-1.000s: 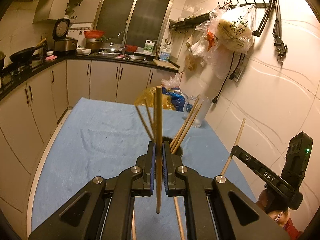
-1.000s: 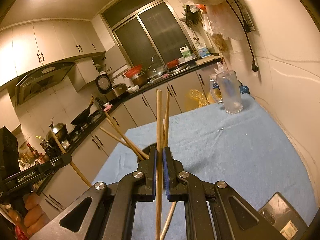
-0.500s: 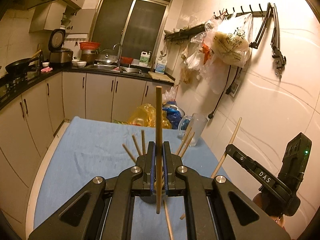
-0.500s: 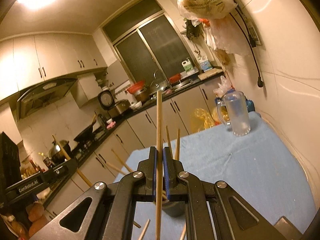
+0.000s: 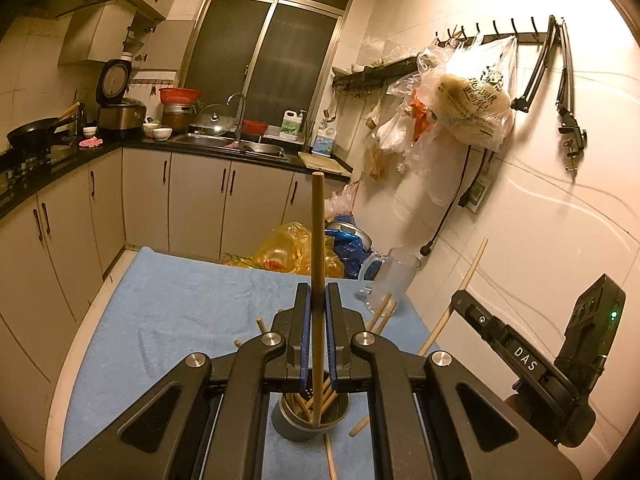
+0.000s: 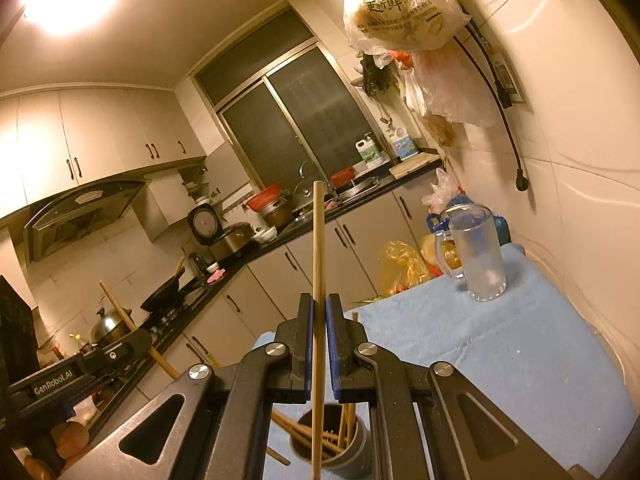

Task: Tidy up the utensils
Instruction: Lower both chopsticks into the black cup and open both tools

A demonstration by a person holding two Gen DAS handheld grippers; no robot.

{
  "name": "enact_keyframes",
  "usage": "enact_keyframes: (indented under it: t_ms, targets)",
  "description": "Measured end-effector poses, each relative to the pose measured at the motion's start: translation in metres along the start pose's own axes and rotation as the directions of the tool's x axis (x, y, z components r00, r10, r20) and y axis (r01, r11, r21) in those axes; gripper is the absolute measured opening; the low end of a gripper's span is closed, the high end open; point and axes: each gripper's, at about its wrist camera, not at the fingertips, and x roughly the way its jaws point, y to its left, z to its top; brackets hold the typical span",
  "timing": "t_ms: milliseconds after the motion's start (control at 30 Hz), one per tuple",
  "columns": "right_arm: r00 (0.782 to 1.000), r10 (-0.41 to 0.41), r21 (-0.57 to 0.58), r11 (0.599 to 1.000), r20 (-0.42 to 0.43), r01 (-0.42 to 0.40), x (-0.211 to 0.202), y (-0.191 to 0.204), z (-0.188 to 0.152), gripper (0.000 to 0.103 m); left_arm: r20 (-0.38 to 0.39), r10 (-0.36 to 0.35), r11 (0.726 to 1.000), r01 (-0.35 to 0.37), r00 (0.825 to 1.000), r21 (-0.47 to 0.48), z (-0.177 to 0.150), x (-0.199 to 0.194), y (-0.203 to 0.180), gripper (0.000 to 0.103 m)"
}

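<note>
My left gripper point(image 5: 317, 312) is shut on an upright wooden chopstick point(image 5: 317, 248); its lower end reaches into a grey metal holder point(image 5: 310, 420) that holds several chopsticks. My right gripper point(image 6: 319, 320) is shut on another upright chopstick point(image 6: 318, 248), its lower end over the same holder point(image 6: 330, 450). The right gripper also shows at the right of the left wrist view point(image 5: 452, 316), the left one at the left of the right wrist view point(image 6: 136, 344). Loose chopsticks point(image 5: 330, 456) lie on the cloth by the holder.
The table carries a blue cloth point(image 5: 180, 304). A frosted glass mug point(image 6: 478, 256) stands at its far right corner by the tiled wall. Plastic bags point(image 5: 296, 248) sit behind the table. Kitchen cabinets and a counter run along the left and back.
Both grippers have risen and tilted upward with their chopsticks. The holder has dropped from ahead of the fingers to below them in both views.
</note>
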Motion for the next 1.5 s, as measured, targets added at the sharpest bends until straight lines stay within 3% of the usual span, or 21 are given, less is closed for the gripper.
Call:
enact_keyframes:
  t_ms: [233, 400, 1133, 1500]
  targets:
    - [0.997, -0.054, -0.038, 0.998, 0.063, 0.057, 0.017, 0.006, -0.001, 0.007, 0.001, 0.012, 1.000, -0.012, 1.000, -0.008, -0.006, 0.017, 0.003, 0.006]
    - [0.994, -0.094, -0.059, 0.993, 0.056, 0.097, 0.031, 0.005, -0.015, 0.007, -0.023, 0.013, 1.000, -0.013, 1.000, -0.006, -0.020, 0.030, 0.007, 0.006]
    - [0.979, -0.097, -0.083, 0.993, -0.177, 0.084, 0.055, -0.010, -0.072, 0.008, -0.124, 0.055, 0.998, -0.054, 0.991, 0.007, -0.069, 0.053, 0.028, 0.007]
    - [0.978, -0.106, -0.092, 0.992, -0.181, 0.091, 0.041, -0.008, -0.072, 0.009, -0.121, 0.063, 0.998, -0.063, 0.991, 0.005, -0.071, 0.043, 0.025, 0.007]
